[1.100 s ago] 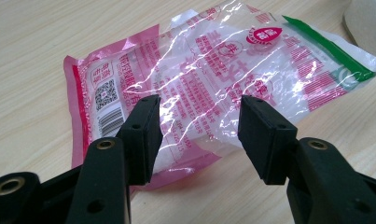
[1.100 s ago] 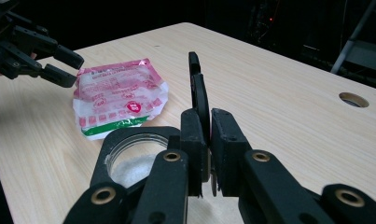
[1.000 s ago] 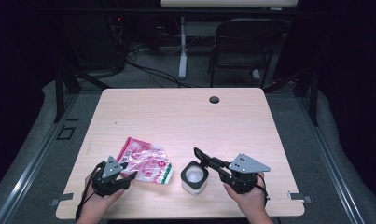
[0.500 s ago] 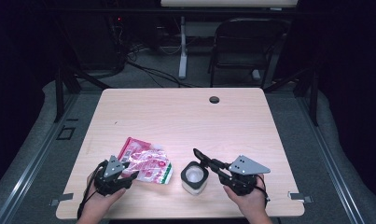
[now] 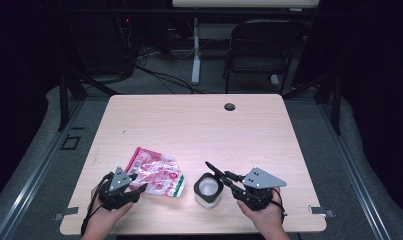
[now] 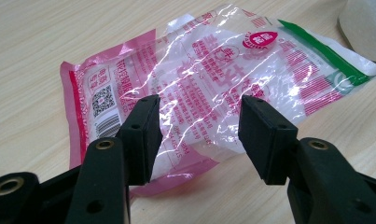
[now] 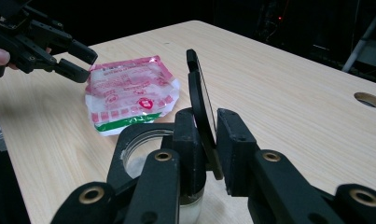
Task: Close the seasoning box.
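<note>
Pink-and-clear packet point(image 6: 213, 84), green-edged

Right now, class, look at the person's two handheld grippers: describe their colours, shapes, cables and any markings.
Both are matte black tools. The left gripper and right gripper each carry a grey three-cornered plate with small holes on top. A black cable trails from the left one. Their fingers are flat rectangular black blocks on arms with brass-ringed screw holes. No sleeves or markings show.
</note>
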`<state>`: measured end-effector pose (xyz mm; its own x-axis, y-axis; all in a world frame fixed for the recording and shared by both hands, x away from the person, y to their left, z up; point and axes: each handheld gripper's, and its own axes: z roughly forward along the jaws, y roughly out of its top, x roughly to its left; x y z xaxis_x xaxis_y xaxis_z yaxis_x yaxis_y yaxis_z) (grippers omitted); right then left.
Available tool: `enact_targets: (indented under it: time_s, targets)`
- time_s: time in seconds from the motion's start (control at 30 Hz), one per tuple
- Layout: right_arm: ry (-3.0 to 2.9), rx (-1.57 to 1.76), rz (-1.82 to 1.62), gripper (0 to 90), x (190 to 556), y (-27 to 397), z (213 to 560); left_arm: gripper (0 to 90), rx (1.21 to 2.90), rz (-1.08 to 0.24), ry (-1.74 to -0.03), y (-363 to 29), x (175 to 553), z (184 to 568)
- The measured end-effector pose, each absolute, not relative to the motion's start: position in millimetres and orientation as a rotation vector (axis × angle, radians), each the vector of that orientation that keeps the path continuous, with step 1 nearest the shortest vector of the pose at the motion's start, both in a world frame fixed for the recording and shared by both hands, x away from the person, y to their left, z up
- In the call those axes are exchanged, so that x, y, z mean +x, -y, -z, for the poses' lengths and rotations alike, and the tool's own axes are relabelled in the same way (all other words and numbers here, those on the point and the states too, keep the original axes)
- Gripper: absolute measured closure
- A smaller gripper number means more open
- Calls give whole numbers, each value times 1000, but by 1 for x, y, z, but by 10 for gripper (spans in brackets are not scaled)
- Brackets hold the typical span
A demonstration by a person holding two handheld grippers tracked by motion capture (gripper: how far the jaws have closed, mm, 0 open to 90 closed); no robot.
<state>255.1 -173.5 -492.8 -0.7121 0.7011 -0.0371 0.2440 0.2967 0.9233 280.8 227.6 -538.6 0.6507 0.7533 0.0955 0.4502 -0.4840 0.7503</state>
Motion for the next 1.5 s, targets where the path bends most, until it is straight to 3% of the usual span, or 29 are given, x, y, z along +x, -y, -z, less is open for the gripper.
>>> enact_targets:
  time_s: [0.57, 1.07, 1.5]
  targets:
    - [-2211, 826, -1384, 598, 259, 160, 505, 488, 2152, -552, -936, -230, 280, 539]
    - [-2250, 785, -1360, 560, 257, 153, 507, 487, 2158, -551, -934, -230, 280, 539]
    - [-2271, 755, -1329, 475, 257, 146, 512, 487, 2159, -546, -937, -229, 279, 540]
